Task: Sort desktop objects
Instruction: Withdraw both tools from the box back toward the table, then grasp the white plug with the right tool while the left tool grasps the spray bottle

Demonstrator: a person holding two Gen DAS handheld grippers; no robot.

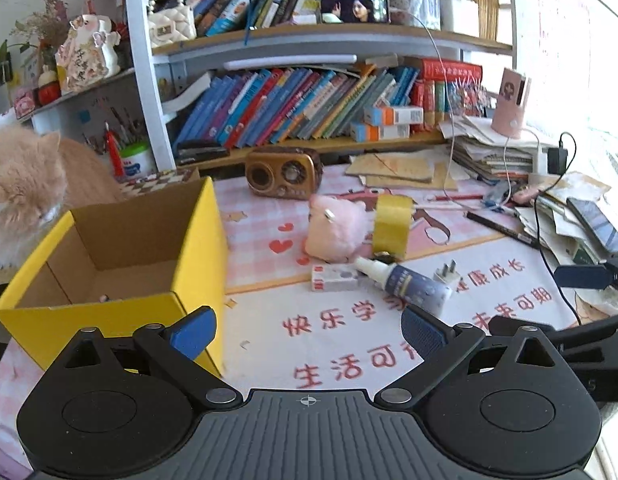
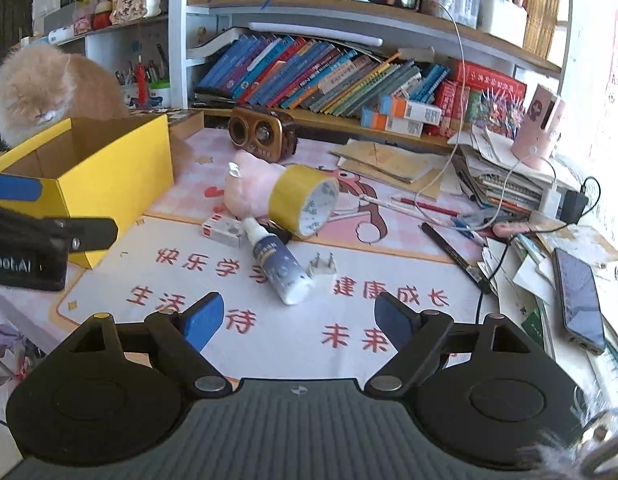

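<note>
A yellow cardboard box (image 1: 109, 256) (image 2: 109, 168) stands open-topped at the left of the desk. In the middle lie a pink plush toy (image 1: 335, 226) (image 2: 249, 190), a yellow tape roll (image 1: 391, 222) (image 2: 305, 204), a blue-and-white spray bottle (image 1: 409, 282) (image 2: 279, 268), a small white-and-red box (image 1: 335, 278) (image 2: 223, 232) and a white plug (image 1: 447, 274) (image 2: 323, 268). My left gripper (image 1: 309, 334) is open over the mat beside the yellow box, nothing between its fingers. My right gripper (image 2: 299, 320) is open and holds nothing, just short of the bottle.
An orange cat (image 1: 25, 192) (image 2: 49, 88) sits behind the yellow box. A brown retro radio (image 1: 285, 172) (image 2: 265, 134) stands at the back under bookshelves. Paper piles, cables, a black pen (image 2: 455, 258) and a phone (image 2: 579, 300) crowd the right side.
</note>
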